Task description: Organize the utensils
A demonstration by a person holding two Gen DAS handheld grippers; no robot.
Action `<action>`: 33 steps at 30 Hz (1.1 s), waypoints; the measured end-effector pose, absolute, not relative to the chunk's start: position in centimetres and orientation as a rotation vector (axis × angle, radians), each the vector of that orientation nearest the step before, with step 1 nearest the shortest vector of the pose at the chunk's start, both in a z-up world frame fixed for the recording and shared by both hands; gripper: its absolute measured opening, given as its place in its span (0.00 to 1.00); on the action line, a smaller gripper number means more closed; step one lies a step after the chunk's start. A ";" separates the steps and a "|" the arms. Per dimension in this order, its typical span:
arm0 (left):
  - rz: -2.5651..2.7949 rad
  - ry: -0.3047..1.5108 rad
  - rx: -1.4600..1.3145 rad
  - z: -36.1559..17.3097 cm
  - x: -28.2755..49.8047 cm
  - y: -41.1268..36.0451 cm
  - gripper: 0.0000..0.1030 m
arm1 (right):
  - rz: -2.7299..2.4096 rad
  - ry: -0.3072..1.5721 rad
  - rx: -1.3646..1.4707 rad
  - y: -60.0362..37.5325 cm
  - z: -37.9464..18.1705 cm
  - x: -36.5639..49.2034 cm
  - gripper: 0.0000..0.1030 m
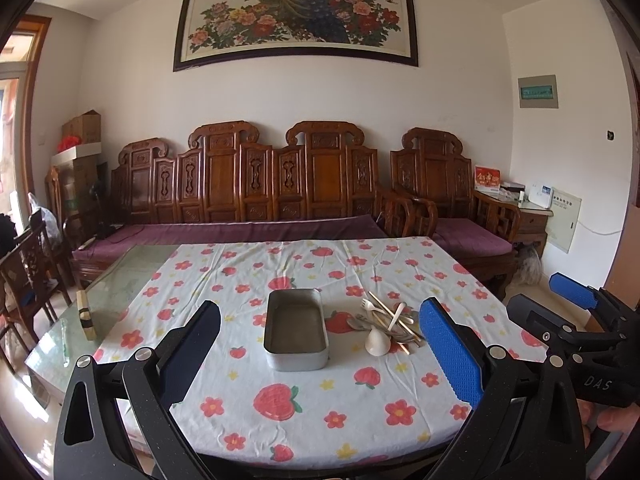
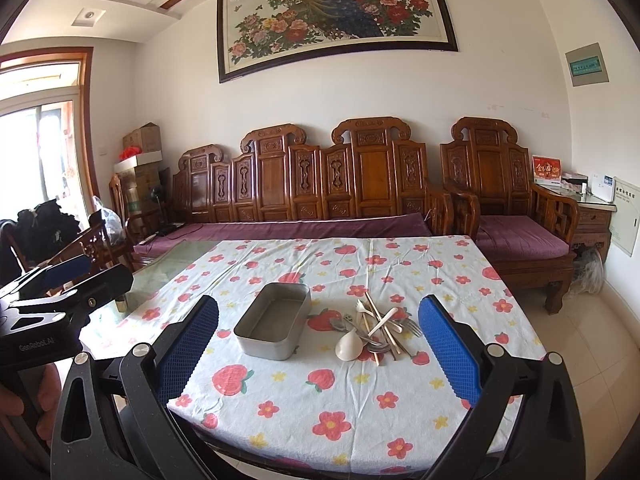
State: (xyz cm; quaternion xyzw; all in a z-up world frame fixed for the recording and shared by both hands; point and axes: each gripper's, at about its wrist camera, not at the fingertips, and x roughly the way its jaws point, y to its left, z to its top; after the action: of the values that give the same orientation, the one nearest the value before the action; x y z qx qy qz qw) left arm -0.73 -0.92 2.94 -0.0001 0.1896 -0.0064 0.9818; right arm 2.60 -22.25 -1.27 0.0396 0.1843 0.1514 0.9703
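A grey metal tin sits open and empty on the strawberry-print tablecloth. To its right lies a loose pile of utensils: a cream ladle-like spoon, a white plastic fork, metal spoons, a metal fork and chopsticks. My left gripper is open and empty, held well short of the tin. My right gripper is open and empty, held near the table's front edge. The right gripper also shows at the right of the left wrist view.
A carved wooden sofa with purple cushions stands behind the table. Bare glass tabletop lies left of the cloth, with a small wooden block on it. Chairs stand at the far left.
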 end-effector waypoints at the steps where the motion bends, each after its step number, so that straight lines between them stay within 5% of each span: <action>1: -0.013 0.381 -0.001 3.0 -0.7 -0.9 0.94 | 0.306 0.372 0.080 -22.3 -1.3 2.6 0.97; 33: -0.014 0.379 0.001 2.8 -1.0 -1.3 0.94 | 0.306 0.372 0.083 -22.6 -1.7 2.9 0.97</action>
State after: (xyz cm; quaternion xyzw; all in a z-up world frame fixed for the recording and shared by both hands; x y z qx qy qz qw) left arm -1.02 -1.33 2.82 0.0005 0.1883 -0.0070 0.9821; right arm 2.94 -22.63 -1.68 0.0409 0.1840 0.1517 0.9703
